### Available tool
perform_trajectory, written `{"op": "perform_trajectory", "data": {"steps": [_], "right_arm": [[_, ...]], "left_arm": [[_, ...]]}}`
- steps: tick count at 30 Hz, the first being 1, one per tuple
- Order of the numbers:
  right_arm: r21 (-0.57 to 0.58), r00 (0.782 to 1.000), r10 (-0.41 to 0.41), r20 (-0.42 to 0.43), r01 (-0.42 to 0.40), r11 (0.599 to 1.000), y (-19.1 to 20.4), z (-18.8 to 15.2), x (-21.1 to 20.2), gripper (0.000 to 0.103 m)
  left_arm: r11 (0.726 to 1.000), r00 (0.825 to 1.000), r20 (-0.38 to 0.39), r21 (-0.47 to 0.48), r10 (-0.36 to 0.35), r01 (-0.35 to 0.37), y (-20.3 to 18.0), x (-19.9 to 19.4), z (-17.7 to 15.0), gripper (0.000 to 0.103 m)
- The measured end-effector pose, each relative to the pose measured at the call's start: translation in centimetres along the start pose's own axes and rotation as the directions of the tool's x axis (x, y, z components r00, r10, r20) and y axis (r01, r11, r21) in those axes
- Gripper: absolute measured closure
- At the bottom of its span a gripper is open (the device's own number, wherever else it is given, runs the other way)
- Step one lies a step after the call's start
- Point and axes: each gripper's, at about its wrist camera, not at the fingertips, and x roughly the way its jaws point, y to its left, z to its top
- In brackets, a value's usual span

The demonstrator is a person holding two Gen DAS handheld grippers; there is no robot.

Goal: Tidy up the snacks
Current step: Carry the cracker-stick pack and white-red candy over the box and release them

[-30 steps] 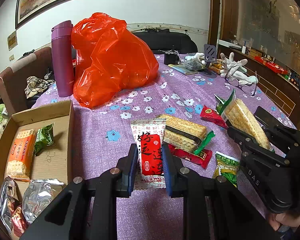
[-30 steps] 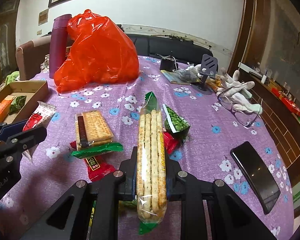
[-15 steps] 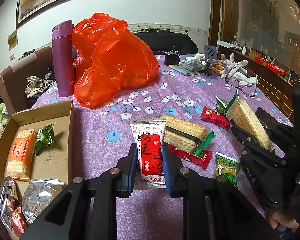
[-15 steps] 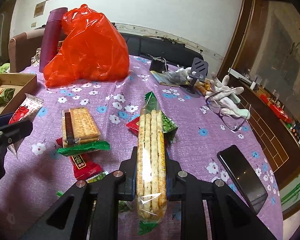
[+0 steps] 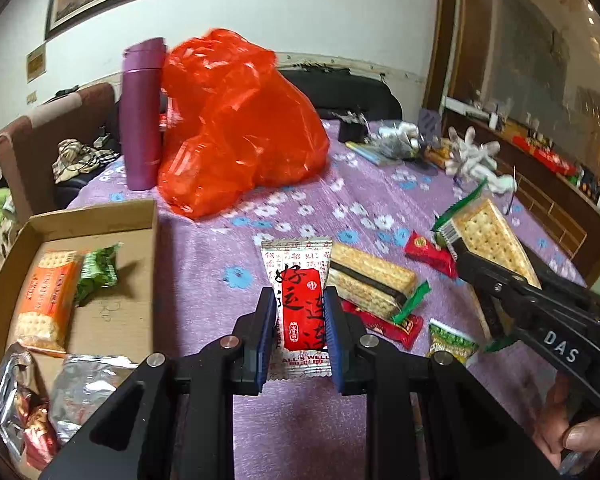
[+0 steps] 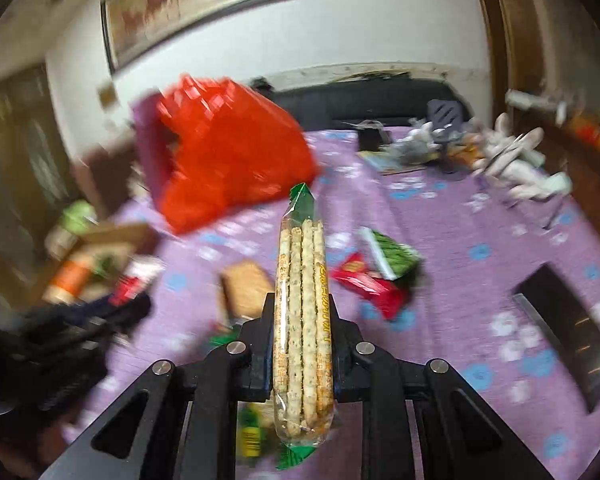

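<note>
Between the blue pads of the left gripper (image 5: 300, 330) sits a white sachet with a red label panel and black characters (image 5: 300, 308), pinched on both sides with its lower edge over the purple flower-print cloth of the bench (image 5: 204, 256). Just right of it lies a clear-wrapped block of sandwich crackers with a dark band (image 5: 370, 280), on top of a long red sachet (image 5: 384, 324), and a small green-and-yellow packet (image 5: 452, 340) rests beside those. Out to the left, the open brown cardboard box (image 5: 96, 320) already has an orange cracker pack (image 5: 46, 300), a crumpled green packet (image 5: 98, 274) and silver foil pouches (image 5: 88, 384) inside. Over on the right, the right gripper (image 6: 302, 344) is clamped narrow on a long clear pack of speckled crackers with green ends (image 6: 303, 312), which stands on edge between the jaws and sticks out well ahead of them, clear of the bench; from the left camera that same pack (image 5: 488, 236) shows tilted above the black gripper body, with a hand (image 5: 572, 436) at the handle. Beyond it, a red sachet (image 6: 364, 284) and a green packet (image 6: 392, 256) lie touching, though this view is heavily blurred. A dark flat phone (image 6: 568, 316) lies near the right edge. Farther back stand a big red plastic bag (image 5: 236, 128) and a tall purple flask (image 5: 142, 116) just beside it, with white gloves (image 5: 476, 160) at the far right.
</note>
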Motion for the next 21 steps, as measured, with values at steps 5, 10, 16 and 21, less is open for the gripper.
{"op": "perform_trajectory", "data": {"steps": [5, 10, 16, 21], "right_arm": [[0.000, 0.998, 0.059, 0.013, -0.059, 0.998, 1.0, 0.1, -0.5, 0.081], [-0.009, 0.986, 0.166, -0.032, -0.166, 0.986, 4.1, 0.2, -0.9, 0.081], [-0.024, 0.939, 0.320, -0.129, -0.326, 0.945, 10.1, 0.4, 0.4, 0.081], [0.000, 0.890, 0.398, -0.225, -0.408, 0.913, 14.9, 0.5, 3.6, 0.081]], "left_arm": [[0.998, 1.000, 0.026, -0.067, 0.005, -0.003, 2.5, -2.4, 0.0, 0.080], [0.987, 0.997, 0.045, -0.145, 0.070, -0.063, 7.4, -5.1, -0.5, 0.080], [0.954, 0.986, 0.007, -0.254, 0.164, -0.157, 14.4, -6.1, -1.4, 0.080], [0.933, 0.984, -0.043, -0.310, 0.176, -0.180, 17.5, -5.0, -2.6, 0.080]]}}
